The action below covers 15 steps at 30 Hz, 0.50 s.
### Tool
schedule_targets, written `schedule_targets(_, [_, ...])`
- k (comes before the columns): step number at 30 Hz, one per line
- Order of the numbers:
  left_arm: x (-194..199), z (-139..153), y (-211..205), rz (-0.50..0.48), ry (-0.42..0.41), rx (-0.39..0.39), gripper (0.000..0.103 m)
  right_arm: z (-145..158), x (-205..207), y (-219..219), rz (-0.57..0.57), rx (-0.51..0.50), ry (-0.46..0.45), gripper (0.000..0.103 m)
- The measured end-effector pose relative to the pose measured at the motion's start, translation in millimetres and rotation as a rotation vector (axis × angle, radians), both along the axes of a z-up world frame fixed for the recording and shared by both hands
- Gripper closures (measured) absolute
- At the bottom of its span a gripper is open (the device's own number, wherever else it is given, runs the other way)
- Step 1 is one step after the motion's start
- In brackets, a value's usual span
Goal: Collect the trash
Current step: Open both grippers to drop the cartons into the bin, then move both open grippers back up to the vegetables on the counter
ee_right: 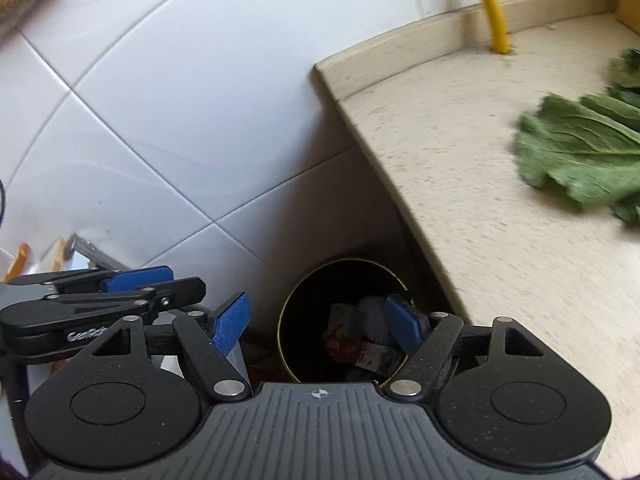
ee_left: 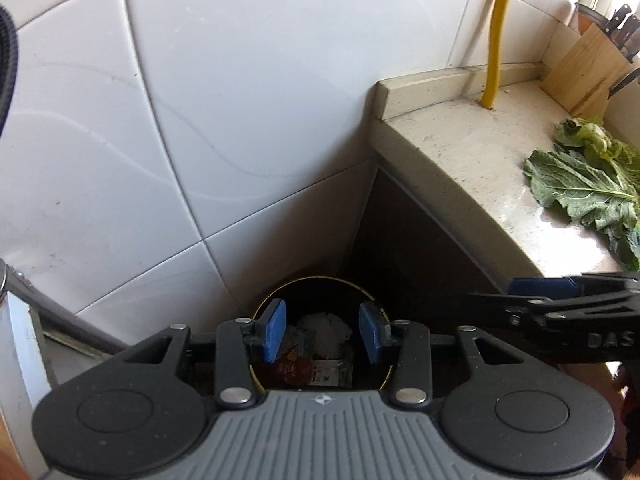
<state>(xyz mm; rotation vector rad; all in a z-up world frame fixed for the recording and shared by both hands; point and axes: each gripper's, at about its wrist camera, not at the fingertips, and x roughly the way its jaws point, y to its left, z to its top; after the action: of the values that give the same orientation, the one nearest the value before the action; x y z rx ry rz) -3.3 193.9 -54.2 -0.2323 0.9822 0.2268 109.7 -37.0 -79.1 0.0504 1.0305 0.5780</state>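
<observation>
Nearest the lens: left tongs (ee_left: 322, 330), black arms with blue pads, spread wide, gripping nothing, poised straight over a round dark bin with a thin gold rim (ee_left: 280, 288). Right alongside, right tongs (ee_right: 320, 326), same black-and-blue build, also parted and empty, hanging over the same bin (ee_right: 292, 300) from the bench side. Each pair poking into the other's view at the edge.

Down inside the bin: crumpled white paper (ee_left: 324, 326), a red wrapper (ee_left: 290, 370) and a pale printed packet (ee_left: 330, 374), heaped together at the bottom. Seen again from the right wrist view: red wrapper (ee_right: 340, 348), packet (ee_right: 374, 358), white paper (ee_right: 370, 312) partly behind a blue pad.

Bin tucked into the corner, between the glossy white tiled wall (ee_left: 160, 120) and the dark side of the cabinet under the speckled beige stone bench (ee_left: 460, 152).

Up on the bench: loose green leafy vegetables (ee_left: 592, 188), near the right edge, well apart from the bin. Blurred in the right wrist view (ee_right: 580, 152).

Further back: yellow hose (ee_left: 498, 40) running down the wall to the bench top, and a wooden knife block with dark handles (ee_left: 588, 72) in the far corner.
</observation>
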Motion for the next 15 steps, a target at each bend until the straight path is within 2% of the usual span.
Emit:
schedule_targets(6, [3, -4, -6, -0.001, -0.034, -0.028, 0.061, 14, -19, -24, -0.090, 0.005, -0.028, 0.022])
schedule_targets(10, [1, -13, -13, -0.017, -0.046, -0.063, 0.061, 23, -47, -36, -0.136, -0.024, -0.103, 0.018])
schedule_targets(15, [-2, -21, -21, -0.046, -0.042, -0.096, 0.056, 30, -73, -59, -0.215, 0.013, -0.140, 0.016])
